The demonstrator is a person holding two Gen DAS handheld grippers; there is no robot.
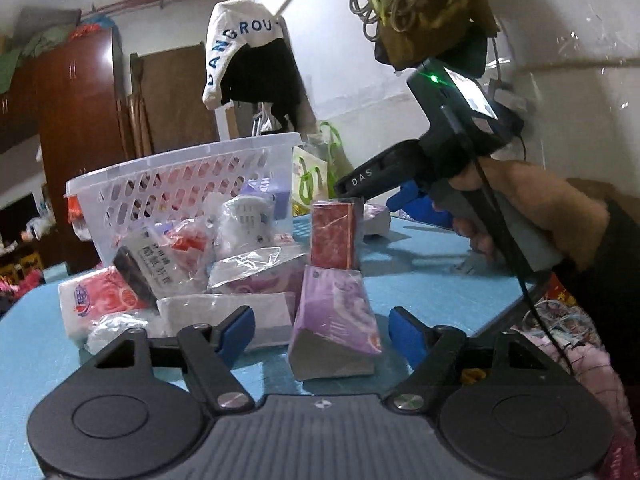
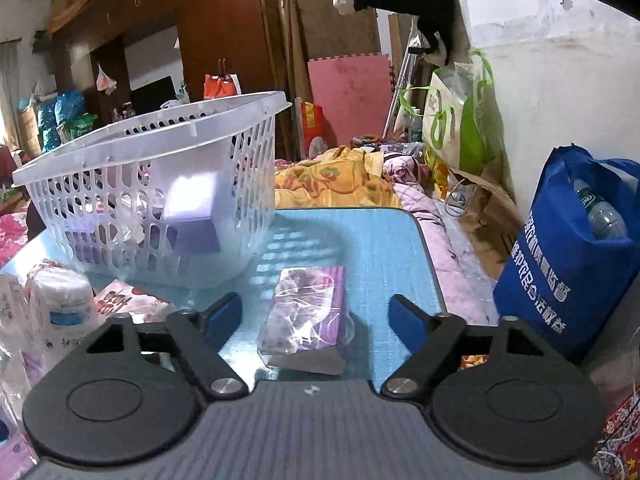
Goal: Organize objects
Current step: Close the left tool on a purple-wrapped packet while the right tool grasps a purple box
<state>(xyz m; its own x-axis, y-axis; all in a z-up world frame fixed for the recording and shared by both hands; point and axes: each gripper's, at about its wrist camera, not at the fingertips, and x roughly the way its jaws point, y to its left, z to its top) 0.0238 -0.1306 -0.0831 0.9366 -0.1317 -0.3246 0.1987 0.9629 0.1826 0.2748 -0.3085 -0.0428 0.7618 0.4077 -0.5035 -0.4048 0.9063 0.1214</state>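
Note:
On the blue table point(image 1: 420, 272) a purple tissue pack point(image 1: 336, 312) lies between the fingers of my left gripper point(image 1: 320, 334). Its blue pads stand apart from the pack, so it is open. Behind is a pile of wrapped packs, with a red box point(image 1: 332, 236) upright in it. Further back stands the white basket point(image 1: 180, 176). A hand holds my right gripper point(image 1: 368, 200) over another purple pack point(image 1: 378, 216). In the right wrist view that pack point(image 2: 304, 312) lies between the open right gripper point(image 2: 316, 318) pads, untouched. The basket point(image 2: 140, 184) holds a purple pack point(image 2: 192, 216).
A red-and-white tissue pack point(image 1: 96, 296) and a white roll point(image 1: 248, 220) lie in the pile. Past the table's right edge are a blue bag point(image 2: 560, 280), a green-and-white bag point(image 2: 456, 120) and bedding point(image 2: 340, 180). A cap point(image 1: 240, 40) hangs above.

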